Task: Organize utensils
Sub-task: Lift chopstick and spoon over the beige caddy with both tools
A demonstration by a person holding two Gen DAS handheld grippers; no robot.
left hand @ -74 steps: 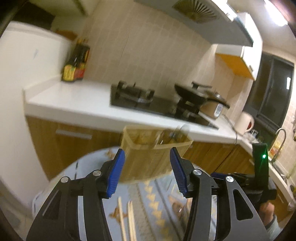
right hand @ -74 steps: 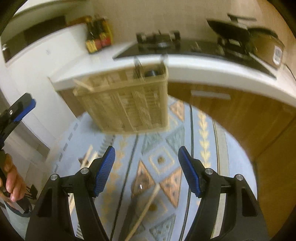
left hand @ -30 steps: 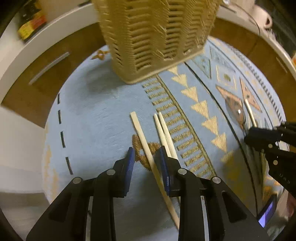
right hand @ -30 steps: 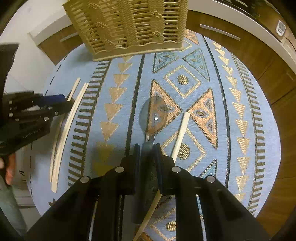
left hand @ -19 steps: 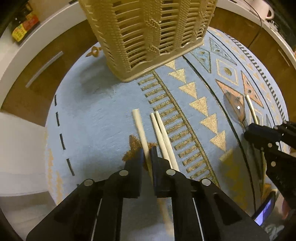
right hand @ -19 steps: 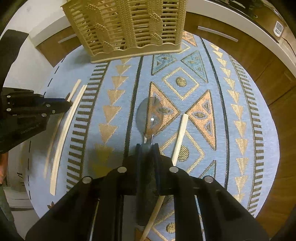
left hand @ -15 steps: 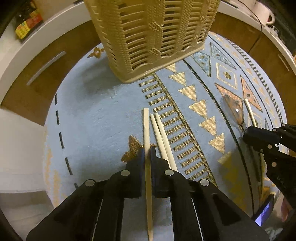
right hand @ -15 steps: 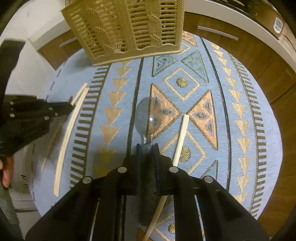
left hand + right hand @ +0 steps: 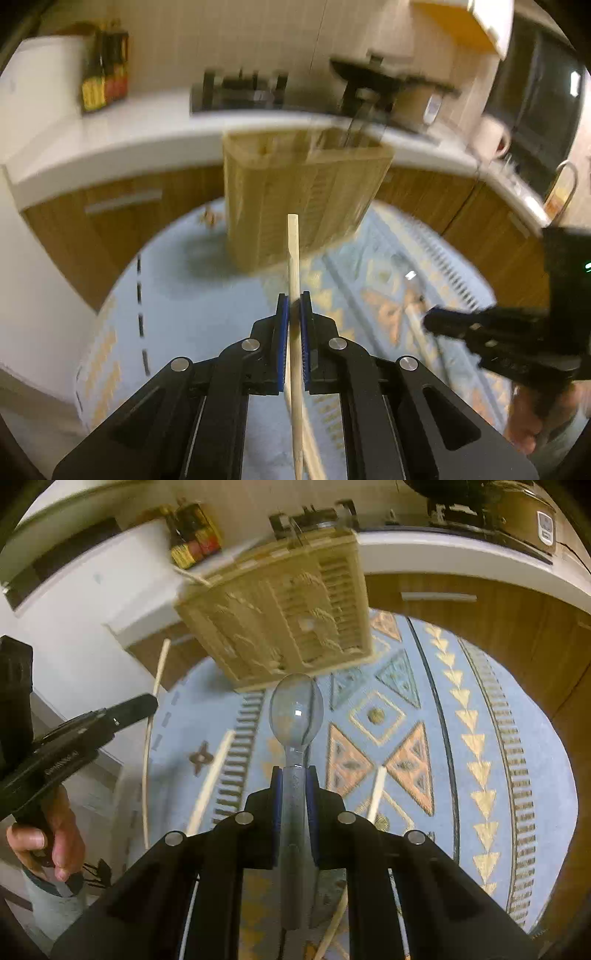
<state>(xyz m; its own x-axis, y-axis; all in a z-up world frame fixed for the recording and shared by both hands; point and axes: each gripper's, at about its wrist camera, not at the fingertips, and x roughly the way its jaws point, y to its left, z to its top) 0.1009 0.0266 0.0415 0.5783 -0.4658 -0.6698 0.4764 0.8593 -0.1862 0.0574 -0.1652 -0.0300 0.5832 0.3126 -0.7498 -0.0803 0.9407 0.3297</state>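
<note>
My left gripper (image 9: 292,300) is shut on a pale wooden chopstick (image 9: 293,251) and holds it lifted, tip toward the woven utensil basket (image 9: 303,199). My right gripper (image 9: 294,773) is shut on a metal spoon (image 9: 296,709), lifted above the cloth, bowl toward the basket (image 9: 280,624). In the right wrist view the left gripper (image 9: 122,710) holds its chopstick (image 9: 153,716) at the left. Two loose chopsticks (image 9: 212,775) (image 9: 375,794) lie on the cloth. The right gripper shows in the left wrist view (image 9: 480,332).
The round table carries a blue patterned cloth (image 9: 461,738). Behind it run a white kitchen counter (image 9: 110,140) with sauce bottles (image 9: 103,74), a gas hob (image 9: 240,88) and wooden cabinets (image 9: 480,602). A sink tap (image 9: 565,177) is at the right.
Both grippers closed on their items and lifted them off the cloth: the left took a chopstick, the right the spoon. Both views tilted up from the table toward the basket.
</note>
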